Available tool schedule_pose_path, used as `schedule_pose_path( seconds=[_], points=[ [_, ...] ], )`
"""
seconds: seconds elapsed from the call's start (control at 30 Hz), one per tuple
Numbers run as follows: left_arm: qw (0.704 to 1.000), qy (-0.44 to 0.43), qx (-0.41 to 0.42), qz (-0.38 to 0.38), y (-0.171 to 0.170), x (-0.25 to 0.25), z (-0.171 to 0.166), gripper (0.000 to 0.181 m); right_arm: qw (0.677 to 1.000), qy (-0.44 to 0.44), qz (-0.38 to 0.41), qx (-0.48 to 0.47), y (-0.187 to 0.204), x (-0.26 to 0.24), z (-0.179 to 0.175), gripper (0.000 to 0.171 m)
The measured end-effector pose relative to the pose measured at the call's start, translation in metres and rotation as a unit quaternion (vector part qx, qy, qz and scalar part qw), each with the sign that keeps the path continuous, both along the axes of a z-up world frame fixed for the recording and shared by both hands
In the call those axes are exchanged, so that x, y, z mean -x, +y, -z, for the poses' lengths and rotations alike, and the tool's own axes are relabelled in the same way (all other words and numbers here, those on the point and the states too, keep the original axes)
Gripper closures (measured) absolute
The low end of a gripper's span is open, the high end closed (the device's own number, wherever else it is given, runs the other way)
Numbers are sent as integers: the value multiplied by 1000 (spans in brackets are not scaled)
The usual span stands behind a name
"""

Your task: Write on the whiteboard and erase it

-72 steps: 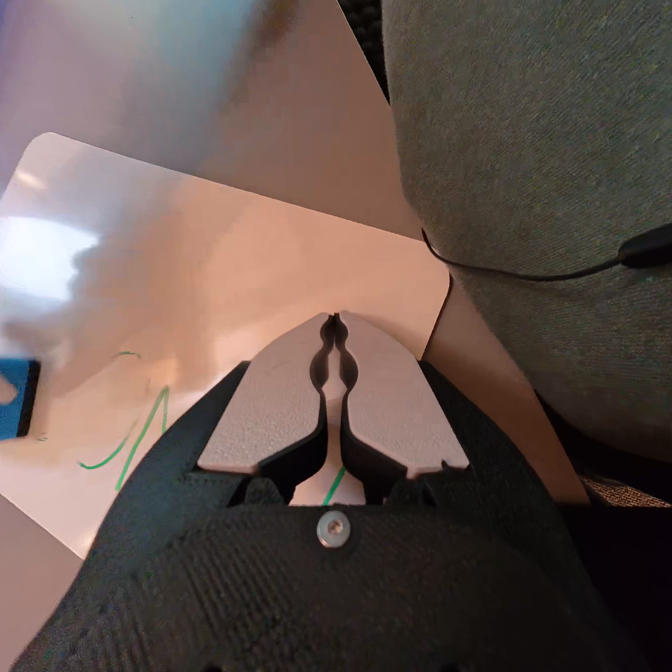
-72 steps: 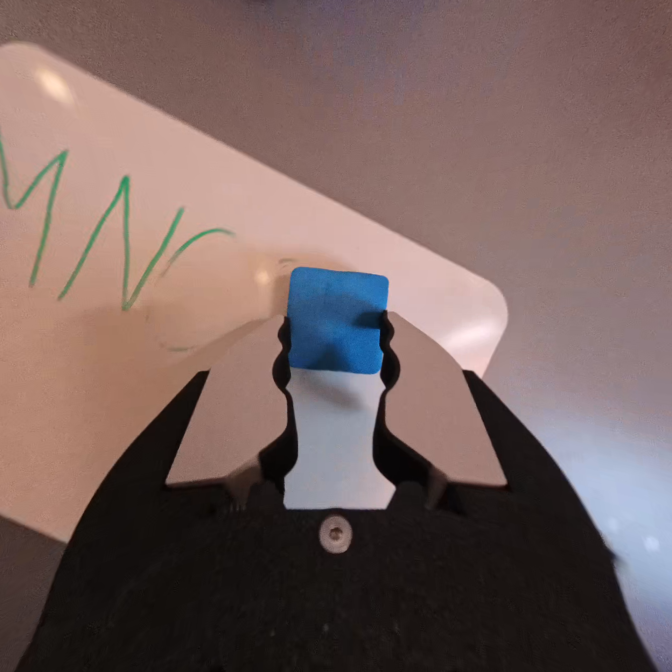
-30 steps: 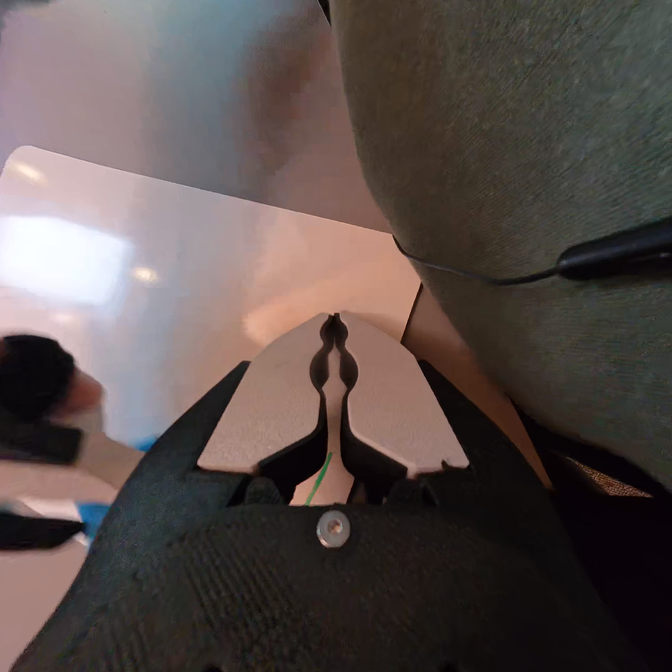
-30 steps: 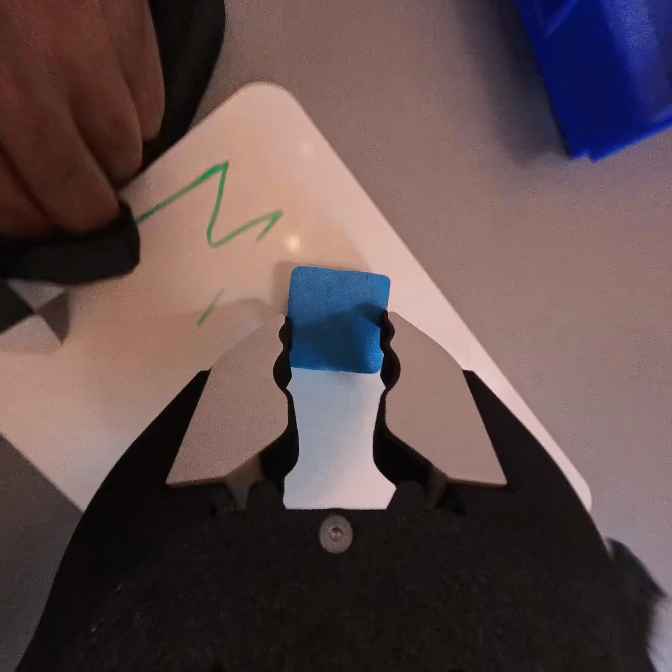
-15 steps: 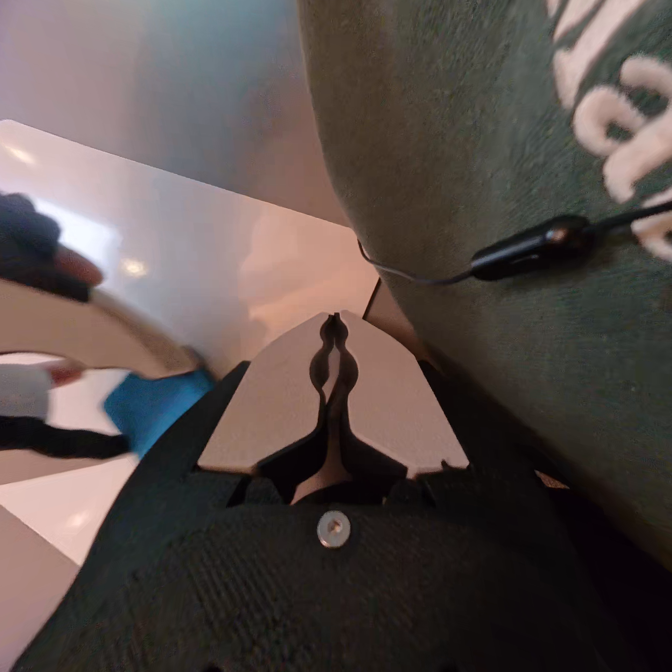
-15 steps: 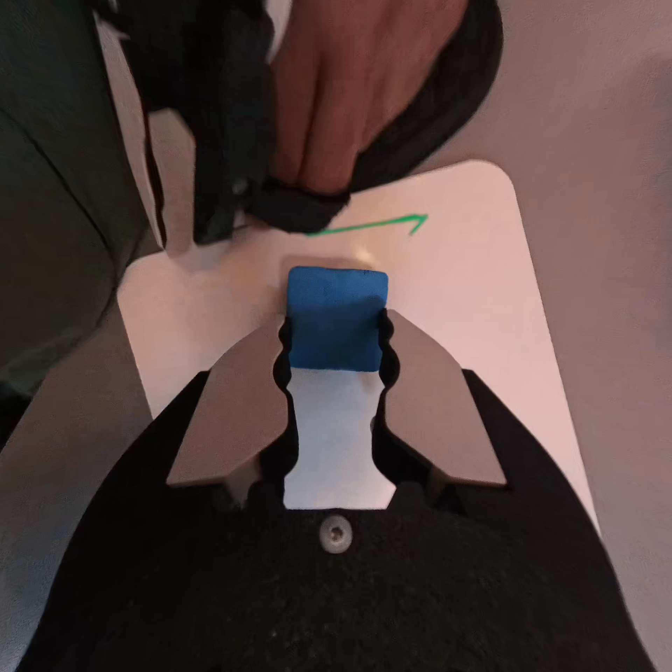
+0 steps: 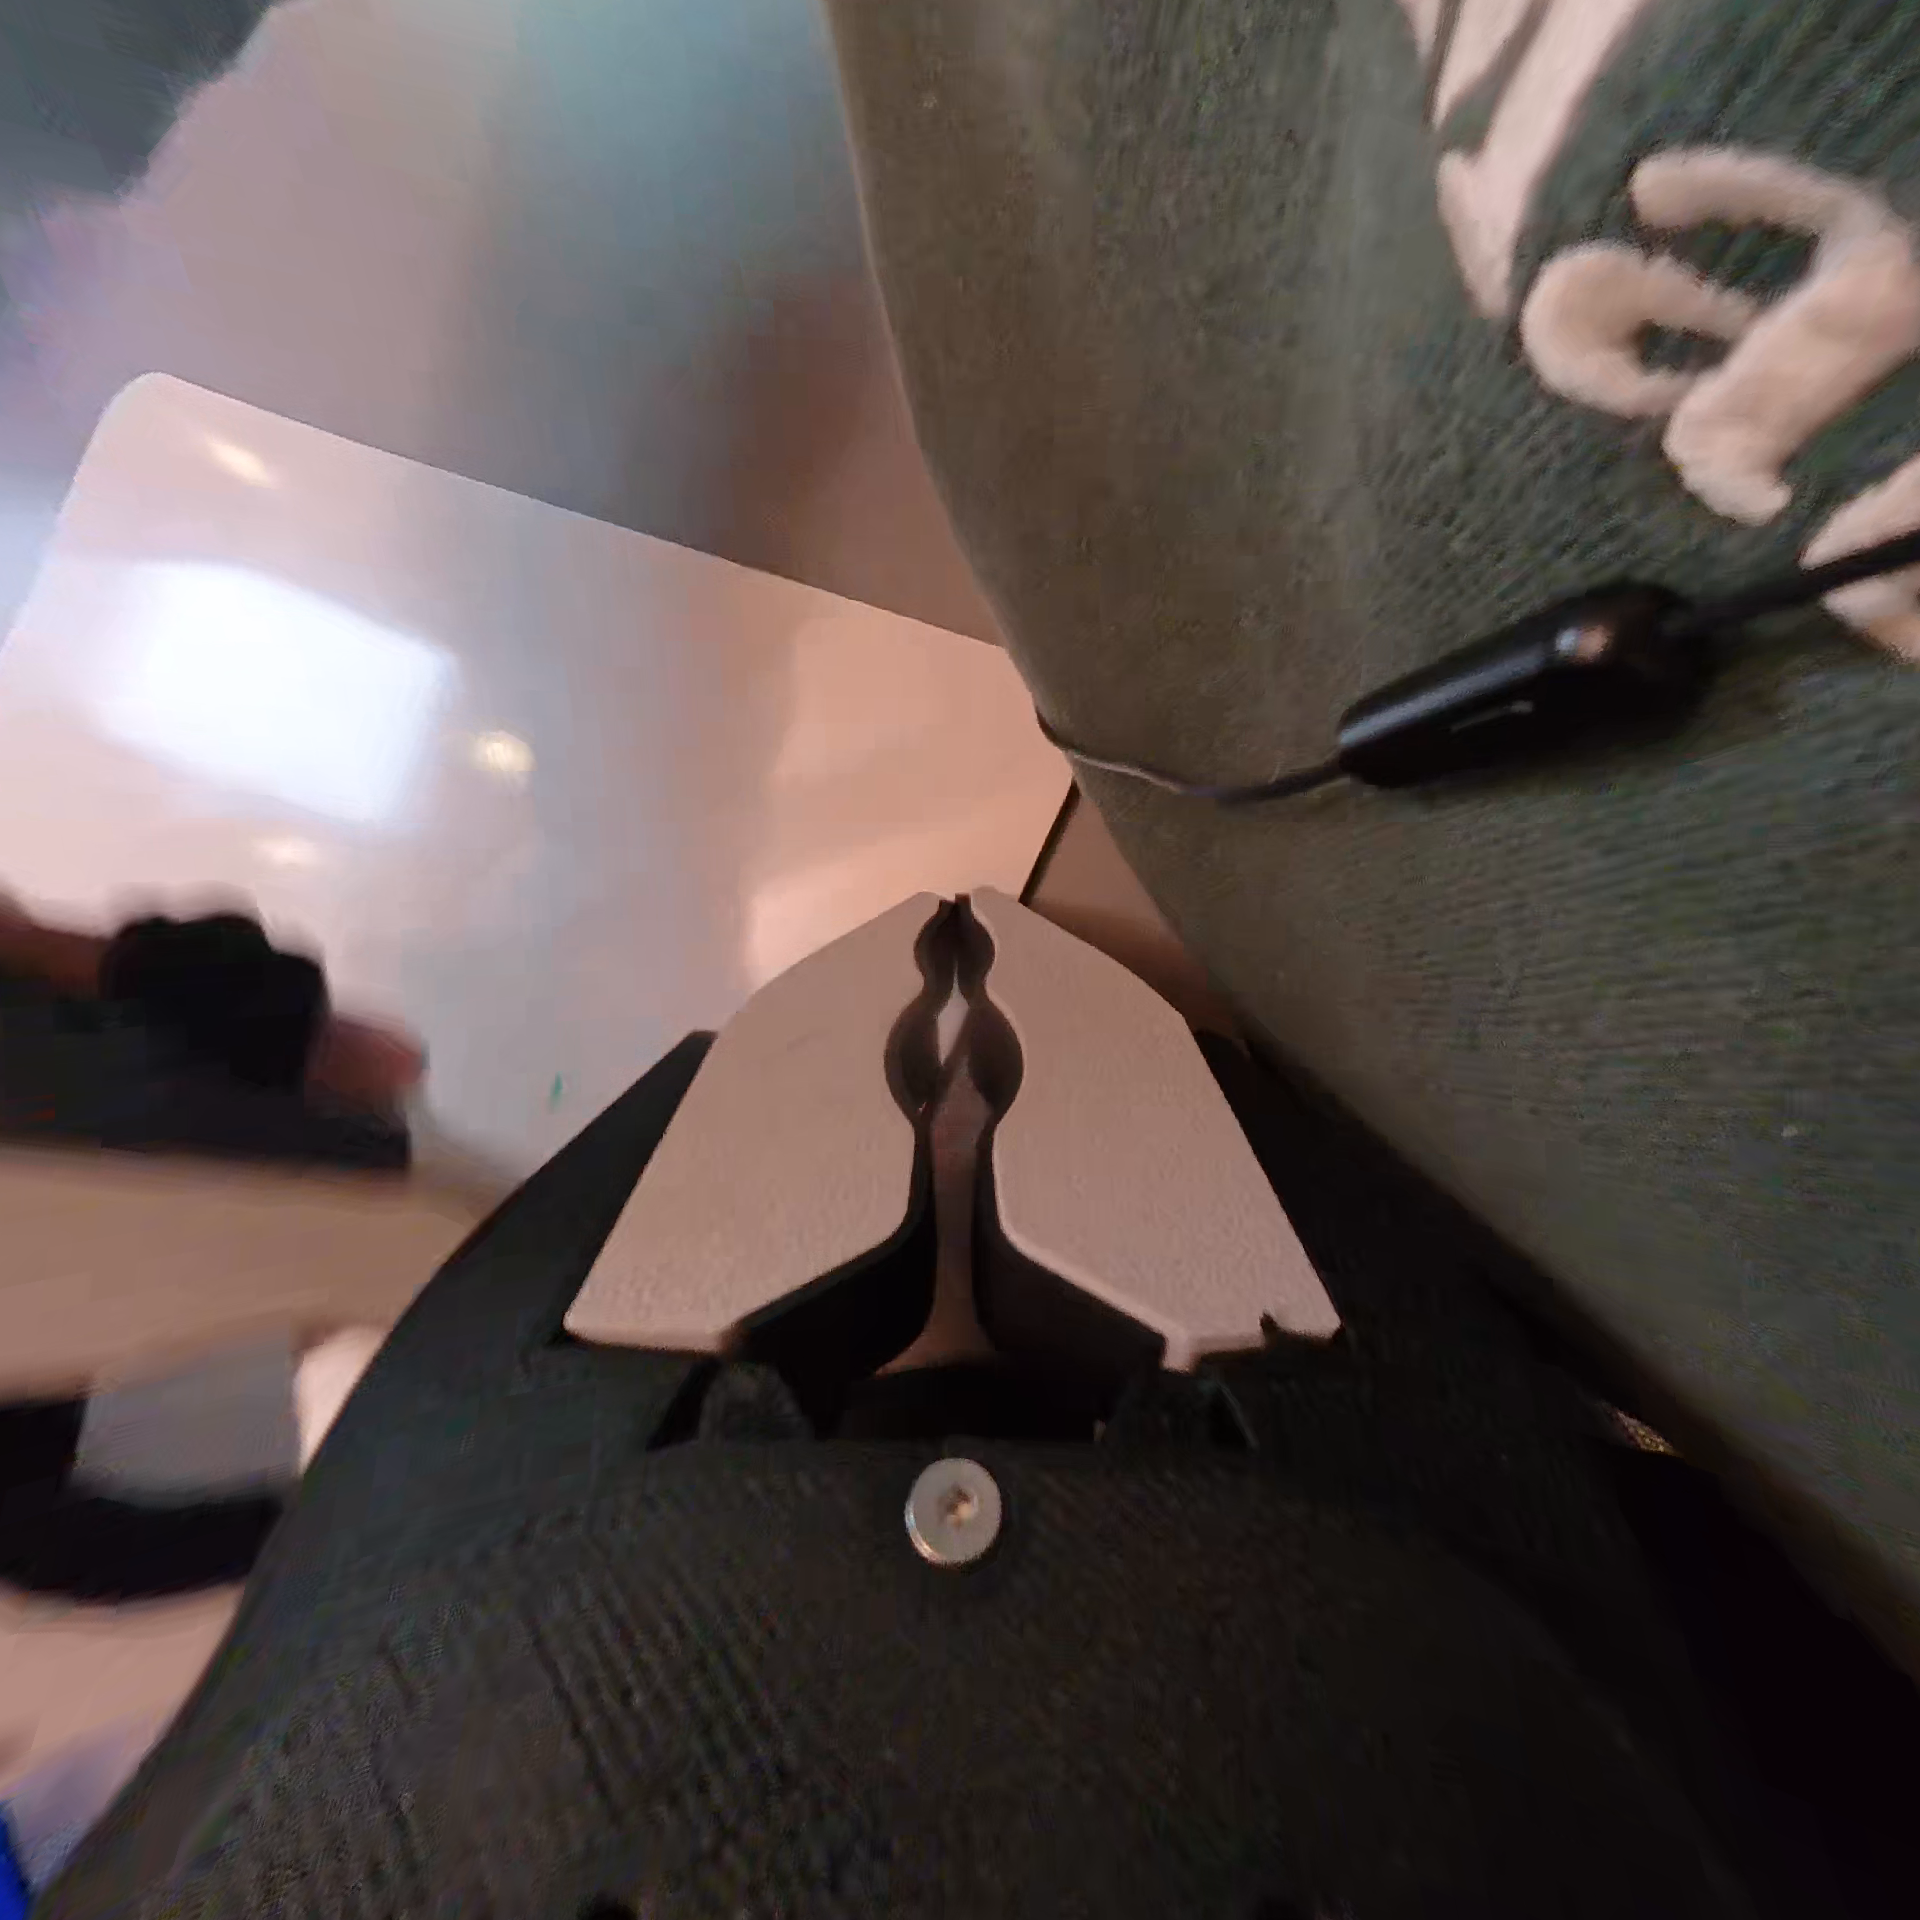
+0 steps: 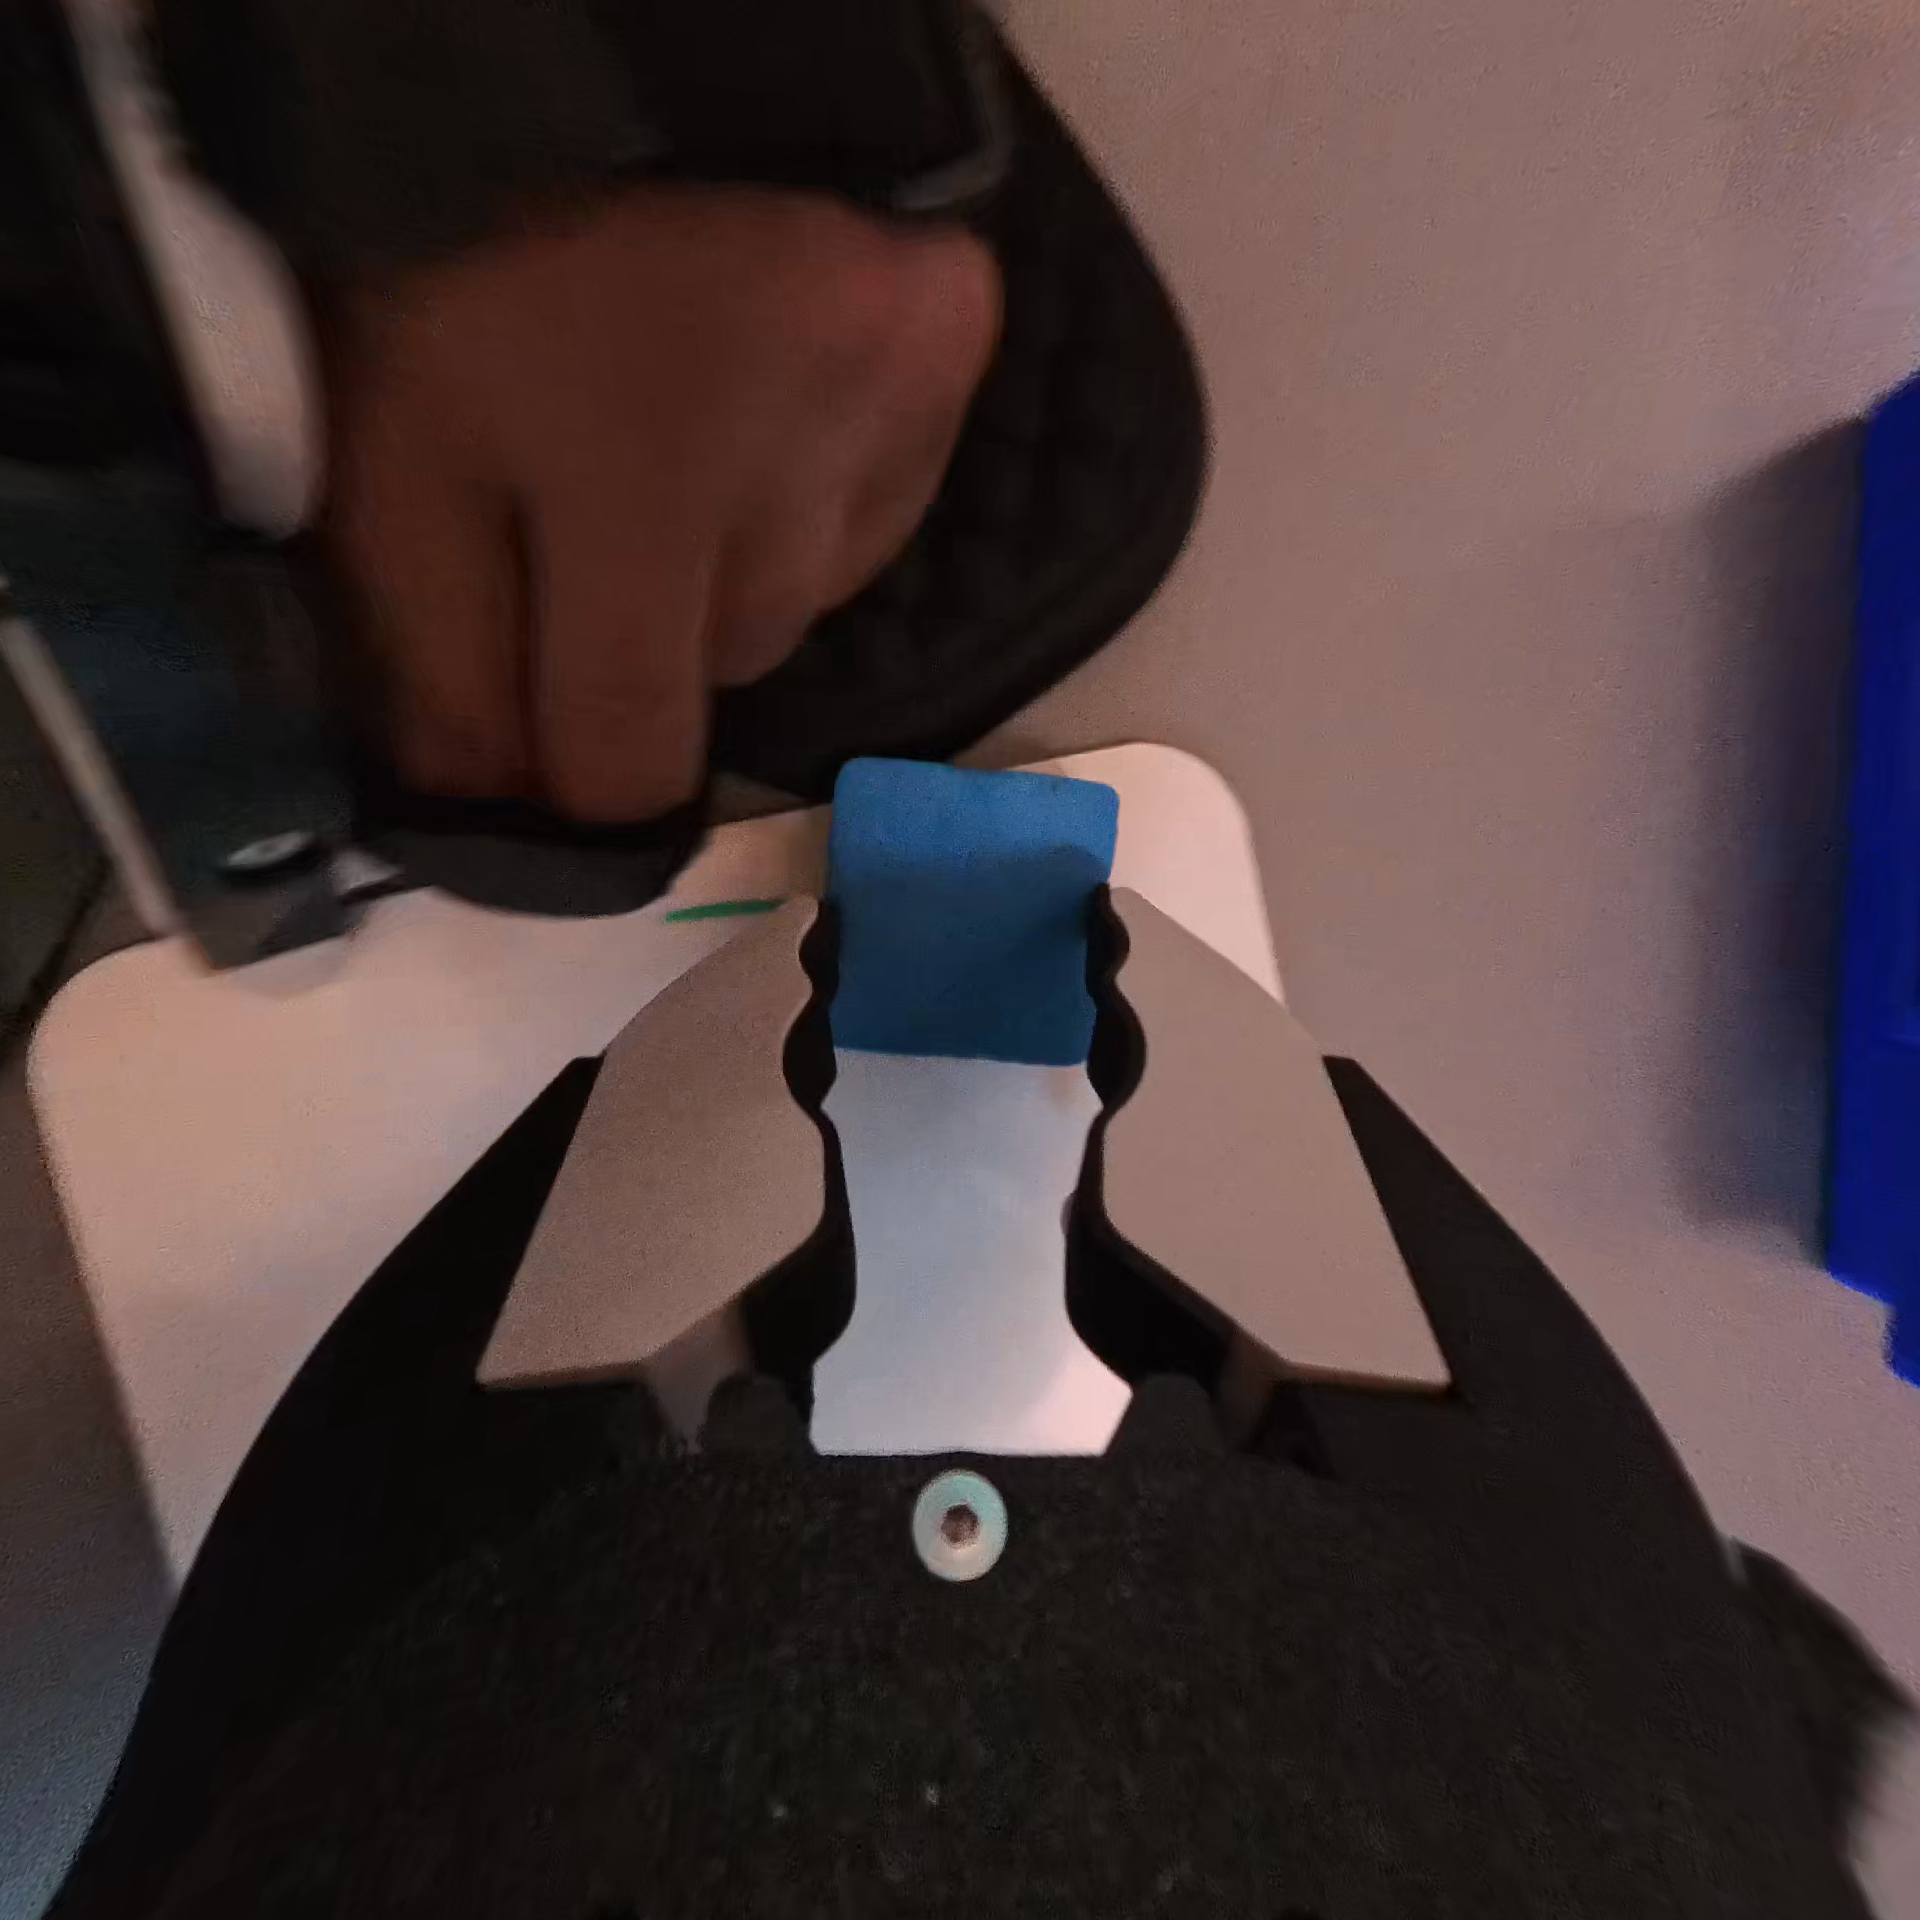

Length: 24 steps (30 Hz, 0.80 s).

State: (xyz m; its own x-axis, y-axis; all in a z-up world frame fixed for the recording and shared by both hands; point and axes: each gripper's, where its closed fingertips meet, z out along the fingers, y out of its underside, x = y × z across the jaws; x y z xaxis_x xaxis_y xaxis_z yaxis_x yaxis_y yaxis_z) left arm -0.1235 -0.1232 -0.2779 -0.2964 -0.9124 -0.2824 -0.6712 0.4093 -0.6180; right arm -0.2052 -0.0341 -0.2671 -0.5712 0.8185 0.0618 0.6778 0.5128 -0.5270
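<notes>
the right gripper [image 8: 961, 914] is pinching a soft, light blue eraser [image 8: 966, 914] by its sides, facing a green mark [image 8: 722, 912] at 9 o'clock; the left gripper [image 7: 958, 914] is sitting closed, empty.

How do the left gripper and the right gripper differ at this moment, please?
The left gripper is shut, its tips meeting with nothing between them; the right gripper is shut on the blue eraser, so its fingers stand apart. The left one presses near the whiteboard's edge by the person's green sweatshirt; the right one works beside the last green mark. Both have grey fingers on black bodies.
</notes>
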Motion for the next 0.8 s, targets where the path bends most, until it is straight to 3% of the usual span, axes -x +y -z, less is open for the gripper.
schedule_pose_path(
  seconds=[0.07, 0.2, 0.27, 0.37, 0.4, 0.5, 0.57, 0.67, 0.8],
  points=[
    [1000, -8, -4, -3, 0, 1, 0, 181, 997, -45, -41, 44, -15, -34, -1, 124],
    [1000, -9, 7, -3, -1, -1, 0, 181, 997, -7, 75, -10, 44, -6, 0, 124],
    [1000, -8, 4, -2, -2, 0, 0, 181, 999, 7, 38, 15, 18, -1, 0, 124],
    [1000, -16, 1, 4, -5, 1, 0, 180, 999, -16, -22, 47, -28, -42, -1, 124],
    [1000, -17, 3, 3, -5, 1, 0, 180, 998, -24, -21, 62, -29, -51, -2, 124],
    [1000, -12, 5, 1, -5, 1, 0, 181, 998, 5, 61, 3, 19, -22, -1, 124],
    [1000, -9, 2, -2, -5, 2, 0, 180, 999, 12, 31, 23, 0, -13, 0, 124],
    [1000, -10, 0, 4, -9, 3, 1, 179, 999, -22, -21, 41, -32, -43, -1, 124],
    [1000, -4, 6, -3, -8, 4, 1, 180, 998, -2, 63, 10, 13, -16, 0, 124]
  ],
)
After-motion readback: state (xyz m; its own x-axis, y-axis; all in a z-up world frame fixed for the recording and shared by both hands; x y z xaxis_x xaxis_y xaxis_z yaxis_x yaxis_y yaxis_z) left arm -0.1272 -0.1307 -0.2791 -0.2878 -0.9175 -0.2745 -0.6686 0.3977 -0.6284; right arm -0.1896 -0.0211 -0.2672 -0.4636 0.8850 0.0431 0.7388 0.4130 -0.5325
